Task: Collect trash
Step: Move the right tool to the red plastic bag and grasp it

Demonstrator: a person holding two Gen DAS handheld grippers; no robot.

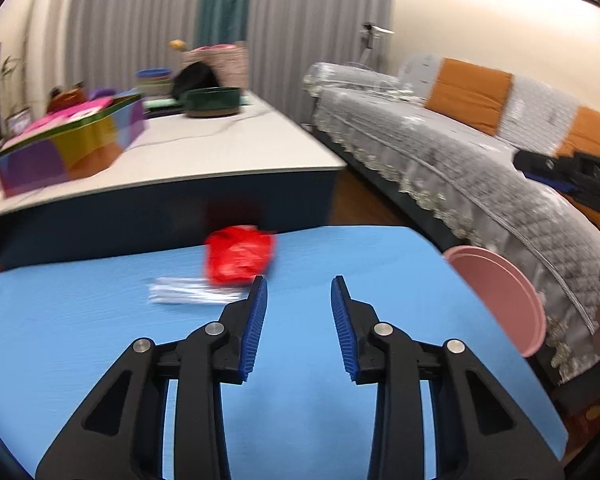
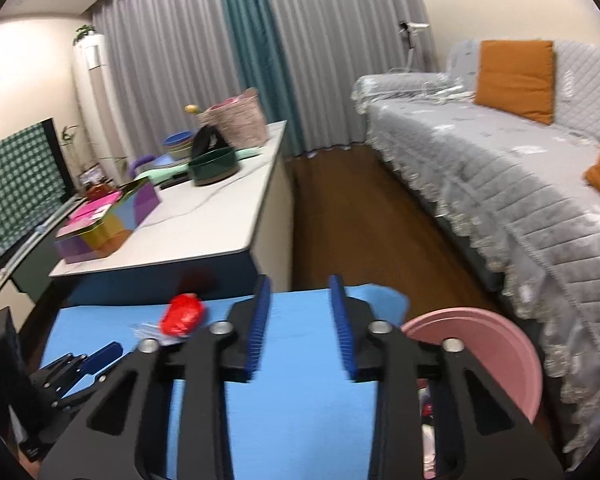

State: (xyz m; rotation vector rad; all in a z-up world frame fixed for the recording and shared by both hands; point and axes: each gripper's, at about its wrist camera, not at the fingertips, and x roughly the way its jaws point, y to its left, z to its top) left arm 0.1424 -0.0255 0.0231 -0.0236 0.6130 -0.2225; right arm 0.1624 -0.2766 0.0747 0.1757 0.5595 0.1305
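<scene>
Looking at the red wad (image 1: 239,254) near the counter's (image 1: 100,340) far edge: light, soft, crinkly; I'd pinch its bulk. Both grippers, left (image 1: 299,300) and right (image 2: 300,300), spread, empty.

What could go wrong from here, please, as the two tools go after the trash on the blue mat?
1. The red wad lies right against the clear wrapper; a grab at one could nudge the other off the mat's far edge.
2. The pink bin stands off the mat's right side, so a dropped piece may land on the floor.
3. Both views are blurred; the open left tool and right tool may misjudge a grasp.
</scene>
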